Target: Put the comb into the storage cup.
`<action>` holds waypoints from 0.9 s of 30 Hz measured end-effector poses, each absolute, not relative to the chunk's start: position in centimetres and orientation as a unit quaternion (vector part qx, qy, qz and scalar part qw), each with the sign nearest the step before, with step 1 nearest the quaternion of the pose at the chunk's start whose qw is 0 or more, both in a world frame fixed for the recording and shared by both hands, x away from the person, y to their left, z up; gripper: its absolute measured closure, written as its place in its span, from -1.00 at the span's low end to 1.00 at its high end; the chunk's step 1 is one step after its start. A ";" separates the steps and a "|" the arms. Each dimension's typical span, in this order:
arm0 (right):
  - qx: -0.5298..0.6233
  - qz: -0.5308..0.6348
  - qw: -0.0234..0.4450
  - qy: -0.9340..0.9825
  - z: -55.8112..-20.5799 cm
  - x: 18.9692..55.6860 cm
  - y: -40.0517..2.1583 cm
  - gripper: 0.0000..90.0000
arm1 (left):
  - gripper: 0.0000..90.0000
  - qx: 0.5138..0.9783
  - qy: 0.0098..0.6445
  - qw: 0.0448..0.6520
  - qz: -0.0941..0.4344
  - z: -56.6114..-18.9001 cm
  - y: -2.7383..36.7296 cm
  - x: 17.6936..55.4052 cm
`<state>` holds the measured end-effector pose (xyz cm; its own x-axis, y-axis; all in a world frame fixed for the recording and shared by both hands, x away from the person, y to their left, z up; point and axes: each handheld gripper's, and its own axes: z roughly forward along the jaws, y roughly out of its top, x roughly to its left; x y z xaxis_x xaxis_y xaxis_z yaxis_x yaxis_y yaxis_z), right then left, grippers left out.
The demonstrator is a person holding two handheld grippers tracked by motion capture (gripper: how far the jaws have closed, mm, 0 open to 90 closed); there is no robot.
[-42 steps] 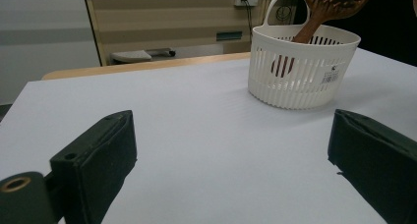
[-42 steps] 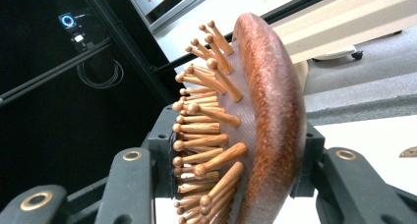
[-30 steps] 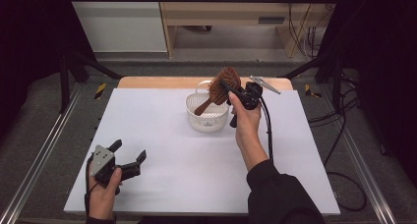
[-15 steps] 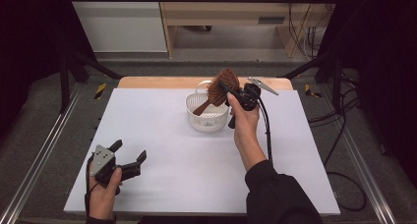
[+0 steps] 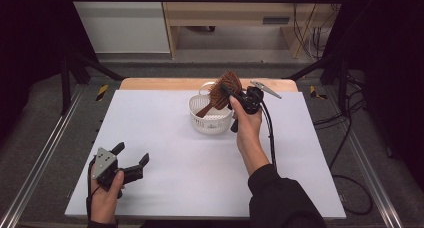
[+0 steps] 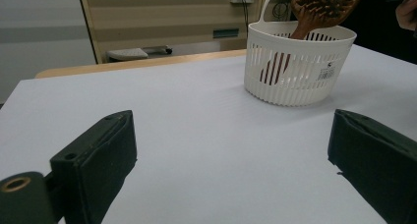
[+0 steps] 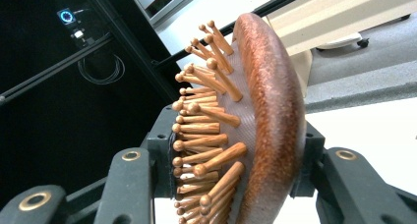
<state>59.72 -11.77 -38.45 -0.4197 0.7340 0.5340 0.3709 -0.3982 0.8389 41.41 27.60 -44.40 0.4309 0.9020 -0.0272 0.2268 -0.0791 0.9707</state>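
table: white tabletop, basket parked toward the far edge so you've got bare room up front

basket: white slatted basket standing upright, mouth up, ready to take the brush

hairbrush: wooden paddle hairbrush tilted, handle already down inside the basket, head poking over the rim, probably so it slides in handle-first

right gripper: you've got it clamped across the brush head, pins one side, back the other

left gripper: jaws spread wide, nothing in them, idling on the near left corner
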 end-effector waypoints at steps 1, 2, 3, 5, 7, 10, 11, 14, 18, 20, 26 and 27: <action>0.521 0.654 0.138 0.531 -38.5 59.7 -11.8 0.13 | -0.90 0.661 0.427 0.528 0.320 -44.4 27.6 41.4; 0.521 0.656 0.135 0.529 -38.5 59.7 -11.7 0.13 | -0.90 0.661 0.427 0.528 0.320 -44.4 27.6 41.4; 0.520 0.655 0.136 0.531 -38.6 59.7 -11.7 0.13 | -0.90 0.661 0.426 0.528 0.320 -44.4 27.6 41.4; 0.521 0.655 0.136 0.530 -38.7 59.7 -11.7 0.13 | -0.90 0.662 0.426 0.528 0.319 -44.4 27.6 41.4; 0.522 0.656 0.134 0.529 -38.8 59.7 -11.7 0.13 | -0.90 0.662 0.426 0.528 0.318 -44.4 27.6 41.4; 0.522 0.656 0.131 0.529 -38.8 59.7 -11.6 0.13 | -0.90 0.663 0.426 0.528 0.318 -44.4 27.6 41.4; 0.522 0.656 0.131 0.528 -38.8 59.7 -11.6 0.13 | -0.90 0.663 0.426 0.528 0.318 -44.4 27.6 41.4; 0.521 0.657 0.131 0.529 -38.9 59.7 -11.6 0.13 | -0.90 0.664 0.425 0.528 0.317 -44.4 27.5 41.4; 0.522 0.661 0.125 0.525 -39.0 59.7 -11.5 0.13 | -0.90 0.665 0.424 0.528 0.316 -44.4 27.5 41.4; 0.521 0.659 0.128 0.527 -39.0 59.7 -11.4 0.13 | -0.90 0.665 0.424 0.528 0.316 -44.4 27.5 41.4; 0.522 0.658 0.126 0.528 -39.1 59.7 -11.4 0.13 | -0.90 0.664 0.424 0.528 0.316 -44.4 27.5 41.4; 0.523 0.658 0.126 0.528 -39.2 59.7 -11.4 0.13 | -0.90 0.665 0.424 0.528 0.315 -44.4 27.5 41.4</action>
<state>59.74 -11.45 -39.17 -0.4221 0.7173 0.5543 0.3859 -0.4111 0.8259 41.44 27.49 -44.44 0.4416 0.8967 -0.0287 0.2300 -0.0823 0.9697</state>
